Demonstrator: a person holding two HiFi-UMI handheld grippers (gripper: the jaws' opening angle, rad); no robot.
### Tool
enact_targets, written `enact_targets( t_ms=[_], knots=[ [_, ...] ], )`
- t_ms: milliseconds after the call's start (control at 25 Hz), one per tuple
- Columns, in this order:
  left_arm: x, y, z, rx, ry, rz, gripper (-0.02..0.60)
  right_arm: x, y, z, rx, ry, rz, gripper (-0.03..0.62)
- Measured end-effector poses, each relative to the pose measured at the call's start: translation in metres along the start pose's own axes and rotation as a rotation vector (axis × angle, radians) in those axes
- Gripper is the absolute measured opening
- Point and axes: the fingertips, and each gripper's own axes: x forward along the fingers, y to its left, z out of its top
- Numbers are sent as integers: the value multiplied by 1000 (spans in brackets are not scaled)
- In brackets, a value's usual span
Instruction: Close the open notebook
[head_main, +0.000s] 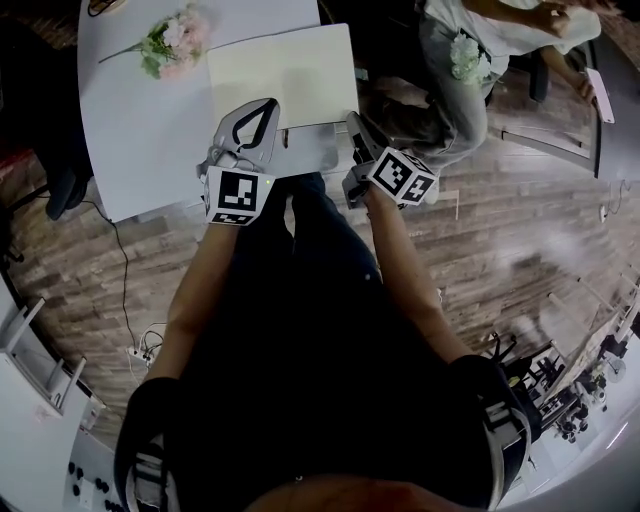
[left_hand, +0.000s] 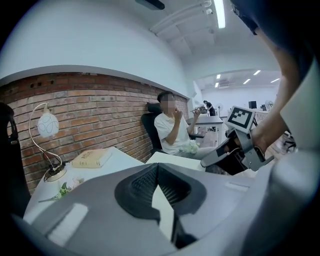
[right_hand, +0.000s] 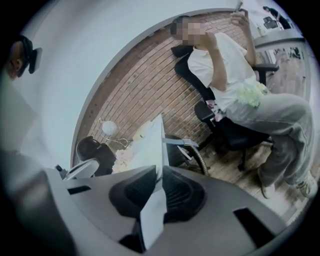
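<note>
The open notebook (head_main: 285, 70) lies with cream pages up on the white table (head_main: 140, 130). My left gripper (head_main: 268, 108) reaches over its near edge at the middle; in the left gripper view a white sheet (left_hand: 161, 210) runs between the jaws, which look closed on it. My right gripper (head_main: 352, 122) is at the notebook's near right corner. In the right gripper view a page (right_hand: 150, 145) stands edge-on between the pads (right_hand: 180, 187), pinched and lifted.
Pink flowers (head_main: 175, 40) lie at the table's back left. A lamp (left_hand: 47, 125) and a closed book (left_hand: 92, 157) sit further back. A seated person (head_main: 470, 60) on an office chair is just right of the table.
</note>
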Motion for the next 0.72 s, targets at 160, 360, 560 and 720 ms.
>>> enact_targets(
  t_ms=[160,360,560,720],
  knots=[
    [-11,10,7,0,-16,20,6,-3,9,3,-53,-1,-38,49],
    [-28,23,11,-20,-31,46,7,-8,20,7,-106,-6,-91,48],
    [-44,32,18,-8,-65,57,8,-11,34,9,-170,-17,-137,46],
    [-58,40,15,-19,-90,74,8,-14,46,11,-238,-32,-176,44]
  ],
)
